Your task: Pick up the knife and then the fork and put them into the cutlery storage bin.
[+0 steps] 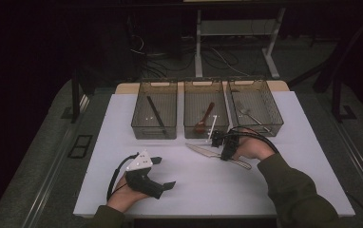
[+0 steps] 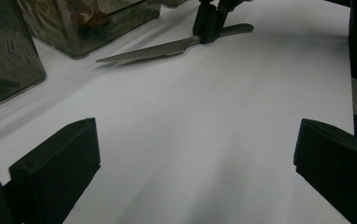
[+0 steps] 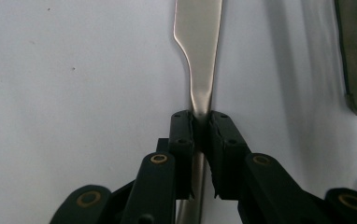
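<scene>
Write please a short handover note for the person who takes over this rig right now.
Right gripper: shut on the silver metal table knife, clamped where blade meets handle; the knife lies on the white table.
Left gripper: open, holding nothing, resting near the table's front edge.
Three smoky transparent plastic bins stand at the back: left holds a dark stick, middle a brown wooden spoon, right a silver metal fork.
Done: knife gripped. Left: lift it and probably put it in a bin; which one I cannot tell.

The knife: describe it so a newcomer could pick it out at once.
On the white table, three smoky bins stand in a row; the knife lies just in front of the middle bin. It is the one utensil outside a bin, clamped by the right gripper.
</scene>
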Motion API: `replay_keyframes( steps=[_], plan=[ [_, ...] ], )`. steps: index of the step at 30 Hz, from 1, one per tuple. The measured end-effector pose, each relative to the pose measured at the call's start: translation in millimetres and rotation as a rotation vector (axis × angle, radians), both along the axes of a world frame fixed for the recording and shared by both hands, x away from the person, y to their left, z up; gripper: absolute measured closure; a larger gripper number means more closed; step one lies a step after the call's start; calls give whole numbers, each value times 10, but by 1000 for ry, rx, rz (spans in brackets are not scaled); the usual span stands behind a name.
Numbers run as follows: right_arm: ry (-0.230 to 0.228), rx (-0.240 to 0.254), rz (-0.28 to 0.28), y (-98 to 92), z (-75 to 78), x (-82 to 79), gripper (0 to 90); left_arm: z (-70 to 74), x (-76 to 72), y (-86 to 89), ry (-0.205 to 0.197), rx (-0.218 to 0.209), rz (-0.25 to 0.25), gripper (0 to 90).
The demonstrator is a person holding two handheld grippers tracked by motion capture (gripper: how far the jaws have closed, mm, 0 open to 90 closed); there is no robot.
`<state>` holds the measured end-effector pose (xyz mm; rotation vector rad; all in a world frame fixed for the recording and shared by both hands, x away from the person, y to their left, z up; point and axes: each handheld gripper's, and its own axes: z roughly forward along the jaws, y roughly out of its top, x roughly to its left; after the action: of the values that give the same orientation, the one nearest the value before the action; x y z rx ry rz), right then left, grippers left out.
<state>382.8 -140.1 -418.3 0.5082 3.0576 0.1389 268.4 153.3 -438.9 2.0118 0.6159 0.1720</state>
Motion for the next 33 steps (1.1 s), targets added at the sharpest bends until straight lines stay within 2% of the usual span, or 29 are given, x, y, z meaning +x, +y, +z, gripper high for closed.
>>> replay_keyframes(
  steps=[5,10,14,16,19,25,27,33],
  plan=[
    [-14,31,-10,-50,41,-12,791,2,0,5,0,0,2,0],
    [-33,83,-35,-134,114,-36,792,1,0,-2,-1,0,0,0],
    [-51,143,-65,-229,166,-55,792,2,0,2,0,0,0,0],
    [-54,190,-93,-277,198,-67,792,2,0,3,-1,-1,0,0],
    [-84,244,-98,-360,241,-77,792,2,0,3,0,-2,2,0],
    [-133,329,-139,-526,312,-135,792,2,1,4,0,-2,3,0],
    [-131,361,-158,-578,338,-152,792,3,2,5,-1,-1,3,0],
    [-162,431,-210,-715,390,-176,792,7,0,14,-6,-7,6,0]
  ],
)
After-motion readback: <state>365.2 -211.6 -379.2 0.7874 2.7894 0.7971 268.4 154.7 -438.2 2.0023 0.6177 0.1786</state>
